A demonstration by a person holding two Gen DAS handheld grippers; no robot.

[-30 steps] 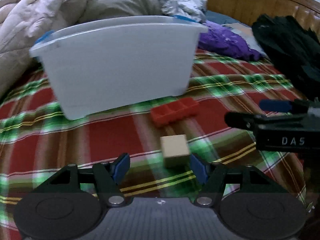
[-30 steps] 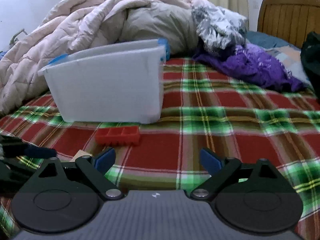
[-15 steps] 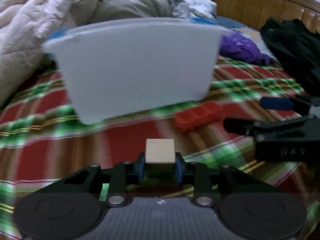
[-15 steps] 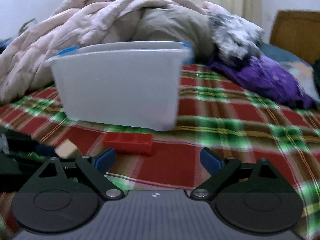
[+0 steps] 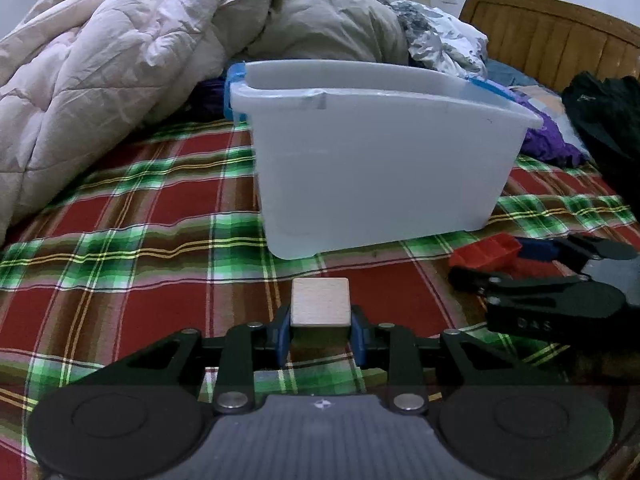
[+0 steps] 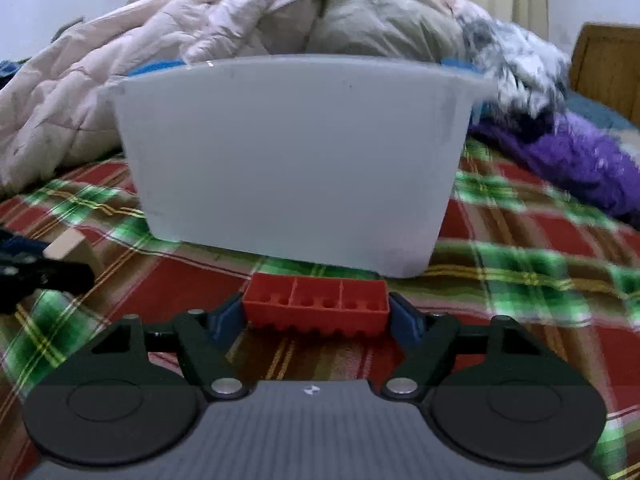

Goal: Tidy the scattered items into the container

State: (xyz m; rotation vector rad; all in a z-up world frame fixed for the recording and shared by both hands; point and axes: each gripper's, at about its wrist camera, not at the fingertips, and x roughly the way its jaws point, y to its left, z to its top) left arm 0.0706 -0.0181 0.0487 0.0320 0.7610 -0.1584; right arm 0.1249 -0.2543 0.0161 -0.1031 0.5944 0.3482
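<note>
My left gripper [image 5: 319, 334] is shut on a pale wooden block [image 5: 320, 302] and holds it in front of the white plastic bin [image 5: 380, 176]. My right gripper [image 6: 316, 318] has its blue pads at both ends of a red toy brick [image 6: 316, 310] lying on the plaid bedspread, just in front of the bin [image 6: 296, 160]. In the left wrist view the right gripper [image 5: 516, 256] and the red brick [image 5: 486, 254] show at the right. In the right wrist view the wooden block [image 6: 68, 246] shows at the left edge.
A pink quilt [image 5: 100, 72] is piled behind and left of the bin. Purple cloth [image 6: 568, 160] lies to its right, dark clothing [image 5: 608, 120] farther right. A wooden headboard [image 5: 560, 44] stands at the back. The plaid bedspread [image 5: 140, 240] spreads left of the bin.
My left gripper closed on the wooden block and lifted it. My right gripper moved forward to the red brick and closed its fingers around the brick's ends.
</note>
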